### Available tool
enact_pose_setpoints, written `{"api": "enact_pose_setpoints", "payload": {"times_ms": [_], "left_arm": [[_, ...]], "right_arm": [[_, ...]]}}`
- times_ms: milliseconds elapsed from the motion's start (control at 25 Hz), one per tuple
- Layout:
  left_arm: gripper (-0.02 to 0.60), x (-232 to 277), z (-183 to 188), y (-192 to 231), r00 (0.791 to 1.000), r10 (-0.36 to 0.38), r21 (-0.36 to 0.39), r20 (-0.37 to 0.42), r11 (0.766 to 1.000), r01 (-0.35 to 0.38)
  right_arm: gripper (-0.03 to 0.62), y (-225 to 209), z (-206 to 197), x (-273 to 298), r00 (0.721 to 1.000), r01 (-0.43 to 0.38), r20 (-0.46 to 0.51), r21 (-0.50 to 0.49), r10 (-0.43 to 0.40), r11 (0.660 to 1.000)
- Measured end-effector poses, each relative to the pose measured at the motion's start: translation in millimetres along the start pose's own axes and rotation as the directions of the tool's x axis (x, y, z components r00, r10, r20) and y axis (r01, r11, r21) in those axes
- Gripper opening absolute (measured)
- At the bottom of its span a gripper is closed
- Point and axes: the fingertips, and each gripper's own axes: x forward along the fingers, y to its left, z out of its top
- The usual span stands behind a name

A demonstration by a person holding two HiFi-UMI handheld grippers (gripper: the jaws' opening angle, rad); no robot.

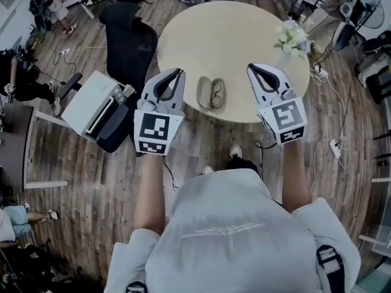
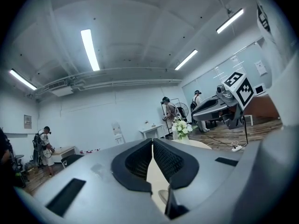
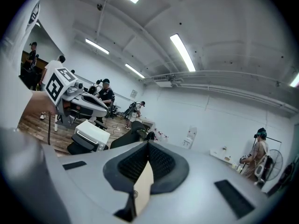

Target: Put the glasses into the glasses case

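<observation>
TASK STATUS: LATE STAGE

The left gripper (image 1: 176, 73) and right gripper (image 1: 254, 69) hover over the near edge of the round table (image 1: 201, 35), one on each side of the glasses case (image 1: 204, 93). Both pairs of jaws are pressed together at the tips, with nothing between them. The case lies open; the glasses (image 1: 217, 94) appear to rest in its right half. Judged remaining: close the lid. The flowers (image 1: 293, 39) stand farther back, well apart

Smooth matt pale tabletop (image 1: 201, 35), grainy wood-plank floor (image 1: 91, 182), matt grey plastic left gripper (image 1: 176, 73) with ribbed black pads (image 2: 138, 160).
</observation>
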Motion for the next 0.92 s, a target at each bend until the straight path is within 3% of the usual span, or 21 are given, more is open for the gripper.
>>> {"api": "enact_pose_setpoints", "payload": {"times_ms": [920], "left_arm": [[0.017, 9.4, -19.5, 13.1, 0.998, 0.031, -0.081, -0.054, 0.996, -0.035]], "right_arm": [[0.000, -4.0, -10.9, 11.4, 1.000, -0.007, -0.008, 0.011, 0.007, 1.000]]}}
